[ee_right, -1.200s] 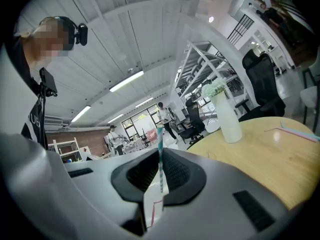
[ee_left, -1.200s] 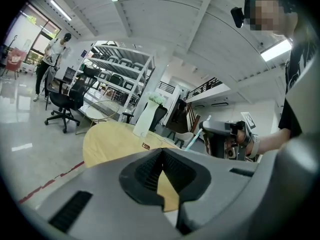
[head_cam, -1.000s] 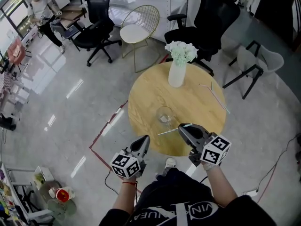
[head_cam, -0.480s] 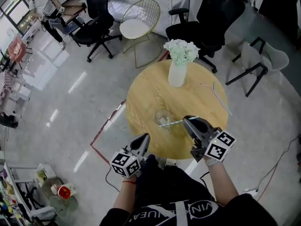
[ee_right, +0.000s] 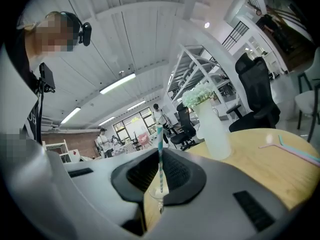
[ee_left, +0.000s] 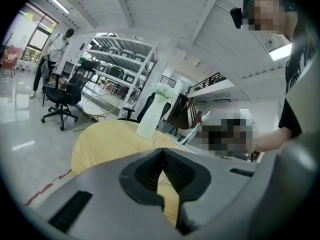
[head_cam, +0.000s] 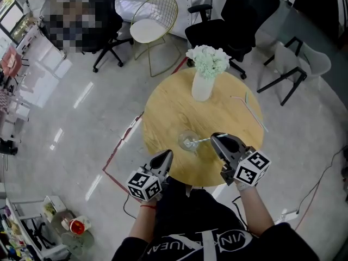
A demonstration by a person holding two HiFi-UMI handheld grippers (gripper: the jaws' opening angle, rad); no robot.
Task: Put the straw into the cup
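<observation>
Both grippers have slid in toward the table since a second ago. The straw's free end was sitting short of the cup back then, and now it lies right across the cup's mouth.

The right gripper (head_cam: 216, 140) has its jaws pinched narrow on the teal-and-white striped straw (head_cam: 199, 142). In the right gripper view the straw stands straight up between the pads, clamped partway along its length. The rest of it sticks out past the fingertips toward the left gripper's side.

The clear glass cup (head_cam: 191, 135) sits just ahead of the right gripper's tips on the round light-wood table (head_cam: 168, 107). The straw's far end overlaps the rim. I can't tell from these views whether the tip is actually dipping inside or just hanging over the opening.

The left gripper (head_cam: 166, 155) is off to the side by the table's near edge. Its jaws are closed together with nothing in them; only bare tabletop shows through the gap behind the pads. The cup is ahead of it and a bit toward the right gripper.

Well beyond both grippers stands a tall white vase (head_cam: 202, 87) with pale green-white flowers. A couple of loose straws (head_cam: 251, 109) lie on the wood far out past the right gripper.
</observation>
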